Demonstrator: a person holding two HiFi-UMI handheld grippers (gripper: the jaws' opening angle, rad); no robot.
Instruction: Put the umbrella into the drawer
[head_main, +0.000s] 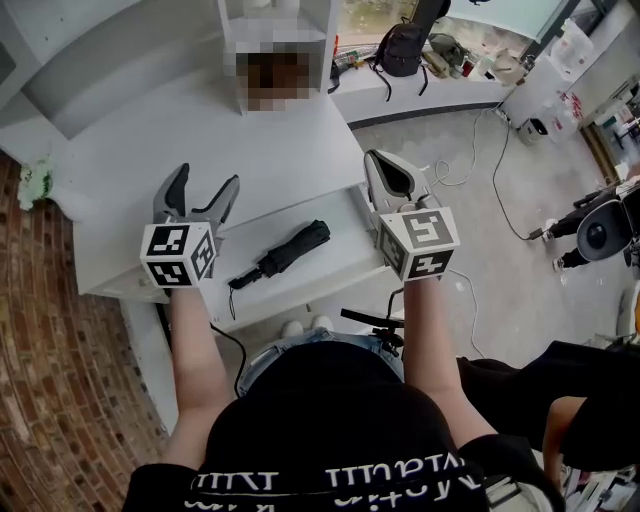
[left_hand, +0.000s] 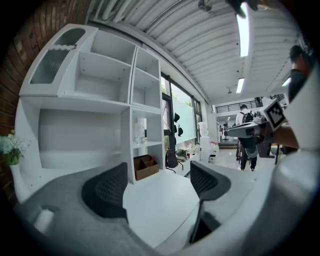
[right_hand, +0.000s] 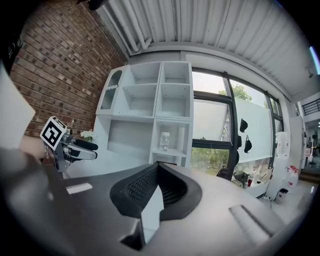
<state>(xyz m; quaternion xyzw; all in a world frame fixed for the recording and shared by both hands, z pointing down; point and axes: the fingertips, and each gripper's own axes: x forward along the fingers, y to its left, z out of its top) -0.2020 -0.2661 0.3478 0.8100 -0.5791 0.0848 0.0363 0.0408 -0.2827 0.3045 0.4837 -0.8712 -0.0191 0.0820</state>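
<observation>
Folded black umbrella (head_main: 285, 253) lay flat in what looked like the pulled-out drawer (head_main: 345, 255), just below the white worktop (head_main: 200, 140); left hand-held gripper (head_main: 207, 178) hung above it, spread wide and empty; right hand-held gripper (head_main: 373, 160) was clenched on nothing; I'd guess placing's done, next is nudging the drawer closed; brick wall (head_main: 60, 350) on the left, white shelves (left_hand: 100, 85) behind.

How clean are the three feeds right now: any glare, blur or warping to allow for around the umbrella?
Head view: even light, no glare; the umbrella is sharp, dark against white, though the wide lens bows the edges. Left gripper view: heavy fisheye, dark corners, the ceiling light strip blown out. Right gripper view: same warping, the window bright but readable; neither shows the umbrella.
</observation>
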